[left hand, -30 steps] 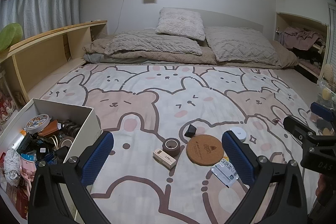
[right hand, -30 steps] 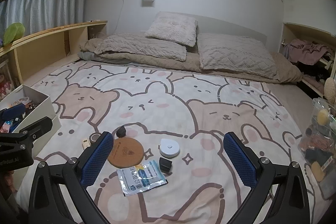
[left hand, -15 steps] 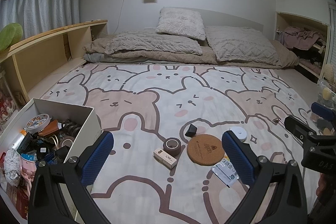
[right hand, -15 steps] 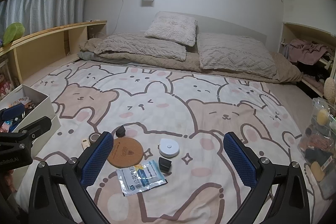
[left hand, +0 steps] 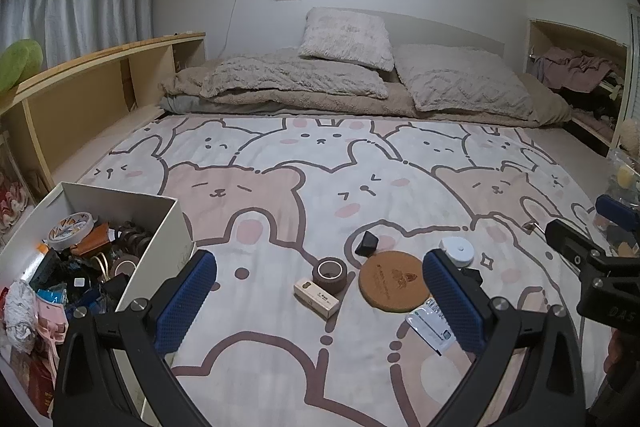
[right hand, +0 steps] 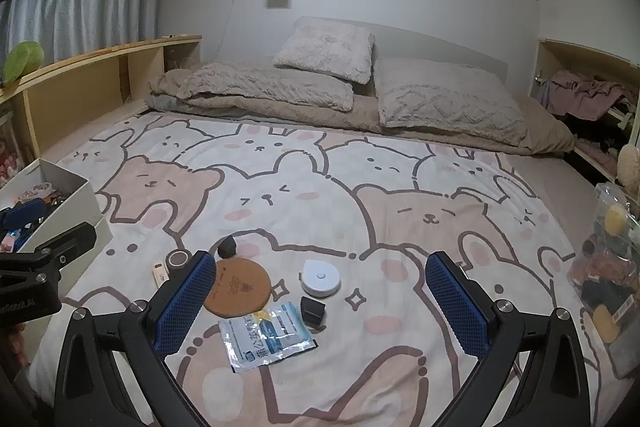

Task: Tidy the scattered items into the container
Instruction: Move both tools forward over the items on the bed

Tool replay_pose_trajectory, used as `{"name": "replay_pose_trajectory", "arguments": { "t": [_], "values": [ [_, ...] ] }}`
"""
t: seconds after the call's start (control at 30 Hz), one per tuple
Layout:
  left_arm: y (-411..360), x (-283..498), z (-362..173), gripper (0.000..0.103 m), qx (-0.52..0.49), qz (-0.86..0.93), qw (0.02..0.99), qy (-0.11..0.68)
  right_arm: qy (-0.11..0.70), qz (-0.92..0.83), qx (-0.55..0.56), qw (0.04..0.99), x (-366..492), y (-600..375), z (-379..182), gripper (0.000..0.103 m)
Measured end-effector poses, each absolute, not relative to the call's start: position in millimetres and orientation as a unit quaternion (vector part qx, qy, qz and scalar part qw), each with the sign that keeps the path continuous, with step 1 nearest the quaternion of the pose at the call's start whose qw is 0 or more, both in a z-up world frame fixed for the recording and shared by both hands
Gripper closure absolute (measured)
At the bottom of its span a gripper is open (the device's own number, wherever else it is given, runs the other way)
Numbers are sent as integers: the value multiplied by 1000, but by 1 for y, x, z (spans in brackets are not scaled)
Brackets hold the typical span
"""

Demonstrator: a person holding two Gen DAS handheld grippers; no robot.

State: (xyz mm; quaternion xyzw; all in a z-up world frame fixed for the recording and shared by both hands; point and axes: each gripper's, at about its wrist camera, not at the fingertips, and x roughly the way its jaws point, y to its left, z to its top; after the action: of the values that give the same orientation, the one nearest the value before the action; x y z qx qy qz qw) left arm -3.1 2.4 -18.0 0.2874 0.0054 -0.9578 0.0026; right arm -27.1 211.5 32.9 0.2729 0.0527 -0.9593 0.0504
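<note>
We hold the left gripper (left hand: 320,301) and right gripper (right hand: 320,301) spread wide and empty above a cartoon-animal bedspread (right hand: 320,187). A cork coaster (right hand: 238,287), tape roll (left hand: 330,271) and sachet (right hand: 267,335) lie at lower centre; the white box (left hand: 160,247) sits lower left, pillows (left hand: 348,37) beyond.

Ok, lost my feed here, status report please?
Left hand-held gripper open, empty. Right hand-held gripper open, empty. Cork coaster, tape roll, packet loose on blanket; white box left. Nothing blocking.
</note>
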Motion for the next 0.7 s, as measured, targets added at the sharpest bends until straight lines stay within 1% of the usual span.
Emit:
{"name": "replay_pose_trajectory", "arguments": {
  "t": [0.4,0.7],
  "values": [
    [0,-18,-34,0,320,-947,-7,6,47,-952,299,41,-42,212,15,0],
    [0,-37,-63,0,362,-932,-5,21,28,-945,323,36,-55,221,-4,0]
  ]
}}
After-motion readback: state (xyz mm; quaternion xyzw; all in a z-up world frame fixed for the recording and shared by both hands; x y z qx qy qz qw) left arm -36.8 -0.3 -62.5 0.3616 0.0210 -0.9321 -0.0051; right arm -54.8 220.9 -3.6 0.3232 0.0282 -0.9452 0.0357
